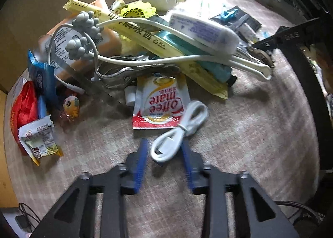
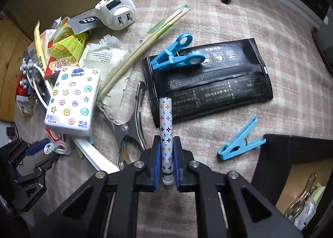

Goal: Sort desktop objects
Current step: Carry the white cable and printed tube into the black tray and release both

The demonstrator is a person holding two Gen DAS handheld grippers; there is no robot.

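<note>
Patterned tube [image 2: 165,133], one, long axis running straight out along the right gripper [image 2: 166,154], whose jaws are closed on its near end, far end resting on the black pouch [image 2: 218,84], one. Coiled white cable [image 1: 179,131], one, between the half-open, not pressing blue fingers [image 1: 141,163] of the left gripper [image 1: 164,165]; blue clothes pegs, two

A red-and-white sachet [image 1: 160,102] just below the metal tongs [image 1: 133,71] reads "Coffee mate". A yellow wrapper [image 1: 158,50] above them shows "PLA". Left of the tongs [image 2: 133,121], a tissue pack [image 2: 72,100] reads "Vinda"; farther up, a grey label [image 2: 88,20] reads "GT".
</note>
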